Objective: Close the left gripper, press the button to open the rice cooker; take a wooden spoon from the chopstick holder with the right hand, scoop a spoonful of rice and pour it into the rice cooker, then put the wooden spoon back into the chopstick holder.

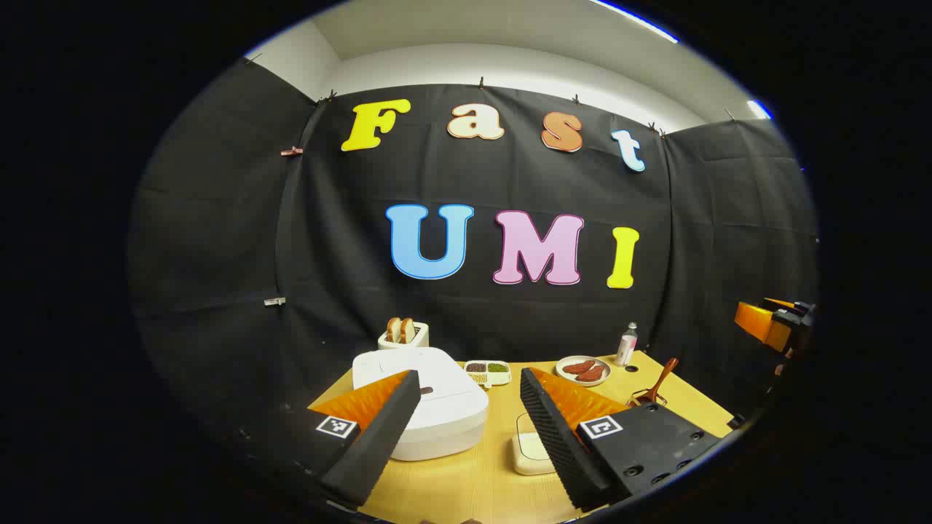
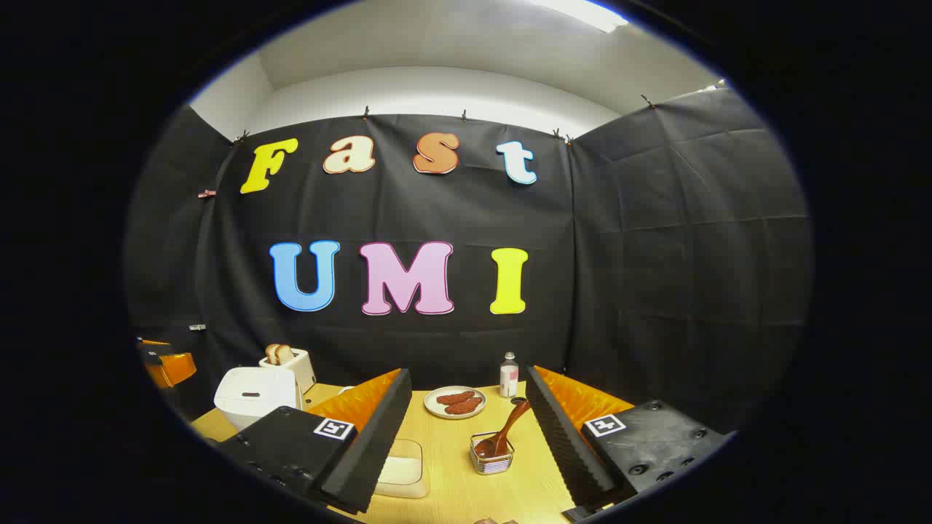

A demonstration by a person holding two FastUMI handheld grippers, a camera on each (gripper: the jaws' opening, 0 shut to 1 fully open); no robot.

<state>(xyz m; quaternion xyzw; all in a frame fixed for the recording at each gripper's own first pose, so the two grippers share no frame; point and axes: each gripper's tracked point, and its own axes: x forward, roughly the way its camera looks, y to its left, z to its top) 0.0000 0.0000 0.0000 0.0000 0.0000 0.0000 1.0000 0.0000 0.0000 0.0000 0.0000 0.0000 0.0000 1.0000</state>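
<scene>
The white rice cooker sits lid down on the wooden table, just beyond and left of my left gripper, which is open and empty above the table. A dark button shows on the lid. A white dish of rice lies between the left gripper's fingers. The wooden spoon leans in a small clear chopstick holder, ahead of my right gripper, also open and empty. The rice cooker and rice dish appear left of it. The spoon stands at the table's right side.
At the back stand a toaster with bread, a divided tray of grains, a plate of sausages and a small bottle. The other gripper hovers far right. The table's front edge is near.
</scene>
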